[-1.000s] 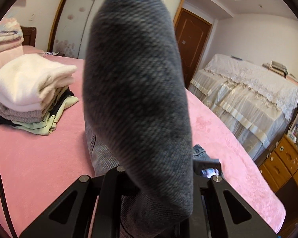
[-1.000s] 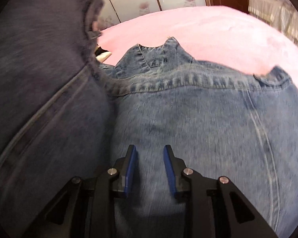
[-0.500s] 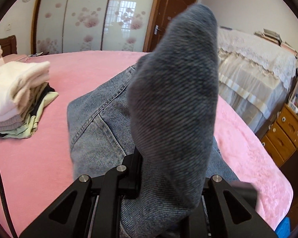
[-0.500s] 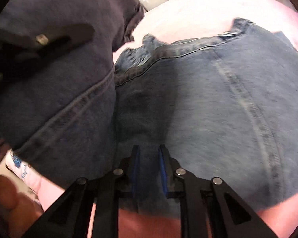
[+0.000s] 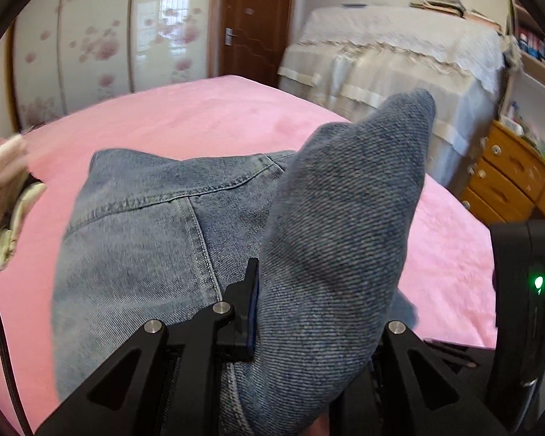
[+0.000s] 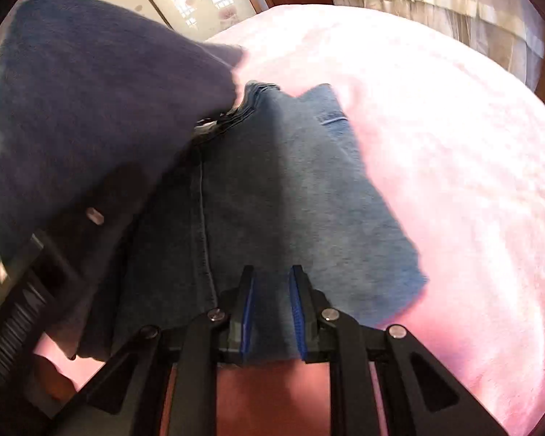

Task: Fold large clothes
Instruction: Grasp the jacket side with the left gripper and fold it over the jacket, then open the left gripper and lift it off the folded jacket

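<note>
Bulging from left tongs [image 5: 301,312] (clamped): jeans [image 5: 338,239].

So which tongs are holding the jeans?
The left tongs: a fold of jeans is pinched between them. The right tongs are open above the denim.

**A bedroom in daylight**

A pink bedspread [image 5: 207,116] covers the bed in the foreground. Behind it stands a wardrobe [image 5: 101,43] with pale sliding doors printed with pink blossoms, and beside that a dark brown wooden door [image 5: 254,21]. To the right, a cream lace cover [image 5: 399,54] drapes over bulky furniture, with books [image 5: 439,0] stacked on top. A wooden chest of drawers [image 5: 508,178] sits at far right.
</note>
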